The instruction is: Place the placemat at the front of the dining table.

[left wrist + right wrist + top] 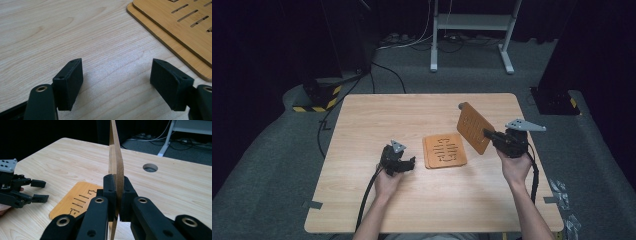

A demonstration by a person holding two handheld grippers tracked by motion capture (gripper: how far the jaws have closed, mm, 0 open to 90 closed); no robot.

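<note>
Black jaws of the right gripper (117,195) pinch a thin wooden board (115,157) by its lower edge, held on edge above the table (377,115), long axis rising up and away. Board (474,127): tan, slotted, rounded corners. Similar boards (445,150) lie stacked flat mid-table. Left gripper (117,82) rests nearby, jaws wide apart, holding nothing.

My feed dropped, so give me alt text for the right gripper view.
The right tool is shut on the edge of a thin wooden board, held upright above the table. Under it lies a slotted board flat on the table, and the left tool stands open at the far left.
</note>
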